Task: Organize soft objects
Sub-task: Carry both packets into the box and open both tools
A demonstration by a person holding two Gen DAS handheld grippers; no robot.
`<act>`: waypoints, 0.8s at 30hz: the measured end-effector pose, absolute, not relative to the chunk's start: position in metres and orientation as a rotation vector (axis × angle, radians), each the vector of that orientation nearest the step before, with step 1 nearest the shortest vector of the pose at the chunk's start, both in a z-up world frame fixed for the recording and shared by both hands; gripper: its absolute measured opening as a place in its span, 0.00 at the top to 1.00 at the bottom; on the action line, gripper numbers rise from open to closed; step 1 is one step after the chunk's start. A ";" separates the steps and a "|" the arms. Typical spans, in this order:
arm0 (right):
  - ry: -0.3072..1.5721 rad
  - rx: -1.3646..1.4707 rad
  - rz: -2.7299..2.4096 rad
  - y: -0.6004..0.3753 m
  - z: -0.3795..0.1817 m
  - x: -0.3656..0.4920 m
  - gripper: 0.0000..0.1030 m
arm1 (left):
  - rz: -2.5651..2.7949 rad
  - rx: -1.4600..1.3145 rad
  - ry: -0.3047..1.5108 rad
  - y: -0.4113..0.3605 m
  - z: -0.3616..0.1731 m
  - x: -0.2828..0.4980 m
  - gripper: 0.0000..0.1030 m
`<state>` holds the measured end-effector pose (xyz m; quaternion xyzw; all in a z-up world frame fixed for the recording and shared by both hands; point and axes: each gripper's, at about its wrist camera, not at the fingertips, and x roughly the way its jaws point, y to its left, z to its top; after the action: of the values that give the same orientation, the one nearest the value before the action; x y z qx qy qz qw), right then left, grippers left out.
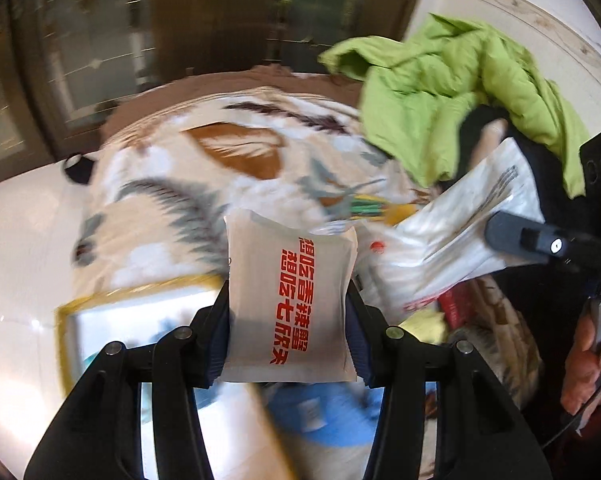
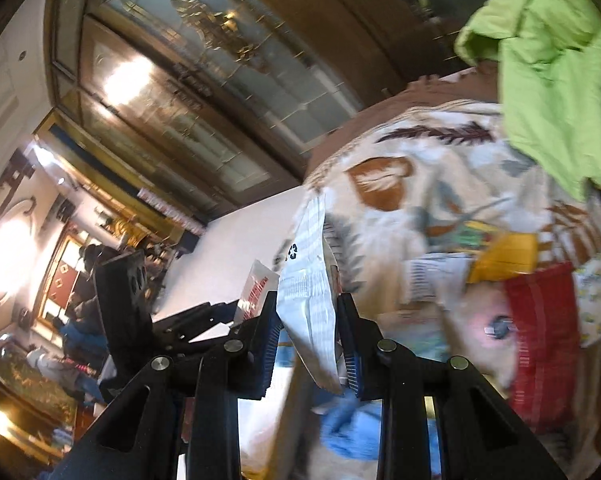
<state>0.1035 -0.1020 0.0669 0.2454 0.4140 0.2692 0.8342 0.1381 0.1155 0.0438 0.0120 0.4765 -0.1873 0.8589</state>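
A white packet with red printed characters (image 1: pixel 290 304) is pinched by the left tool (image 1: pixel 287 320), with one pad pressed on each of its long sides, so that the packet stands upright between them. A second, flat white bag with grey print (image 2: pixel 312 304) is clamped in the right tool (image 2: pixel 308 336); in the left wrist view the same bag (image 1: pixel 456 236) is seen hanging from that tool at the right side. Both packets are held above a patterned blanket (image 1: pixel 204 168), on which a green garment (image 1: pixel 460 92) is heaped at the far side. Under the tools some blue cloth (image 1: pixel 320 412), a red item (image 2: pixel 540 344) and a yellow item (image 2: pixel 508 260) are lying, but the frames are blurred by movement, so it cannot be told exactly what these are.

It is judged that the step in hand is the carrying of the two packets to a place where they belong. For this to be done well, the squeeze should be kept firm but not increased, because such soft packets are easily crushed or may slide out sideways. The two tools should be kept apart, so that the hanging bag is not caught by the left one. A free spot should be chosen before anything is released, and each packet should be lowered until it rests, then let go.
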 end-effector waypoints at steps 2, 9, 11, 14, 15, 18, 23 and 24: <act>0.894 0.511 0.613 -0.081 0.068 0.106 0.72 | -0.346 0.012 1.007 0.138 0.041 0.133 0.53; 1.027 0.456 0.758 -0.002 0.050 0.114 0.72 | -0.212 -0.023 1.043 0.201 0.022 0.114 0.53; 1.084 0.453 0.797 0.014 0.039 0.117 0.72 | -0.172 -0.021 1.055 0.215 0.015 0.108 0.53; 1.172 0.438 0.832 0.036 0.018 0.124 0.72 | -0.134 -0.016 1.072 0.229 0.005 0.103 0.53; 1.216 0.447 0.847 0.043 0.008 0.128 0.72 | -0.121 -0.015 1.079 0.232 0.001 0.103 0.53; 1.319 0.481 0.857 0.053 -0.022 0.145 0.72 | -0.091 0.004 1.095 0.241 -0.010 0.101 0.53; 1.363 0.391 0.816 0.071 -0.044 0.155 0.69 | -0.090 0.006 1.109 0.245 -0.026 0.105 0.49; 1.352 0.364 0.807 0.074 -0.044 0.155 0.67 | -0.091 0.006 1.113 0.244 -0.029 0.106 0.47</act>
<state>0.1554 0.0743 -0.0442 0.1630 0.6047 0.3608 0.6911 0.1065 0.2442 -0.0290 0.0029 0.5279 -0.0429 0.8482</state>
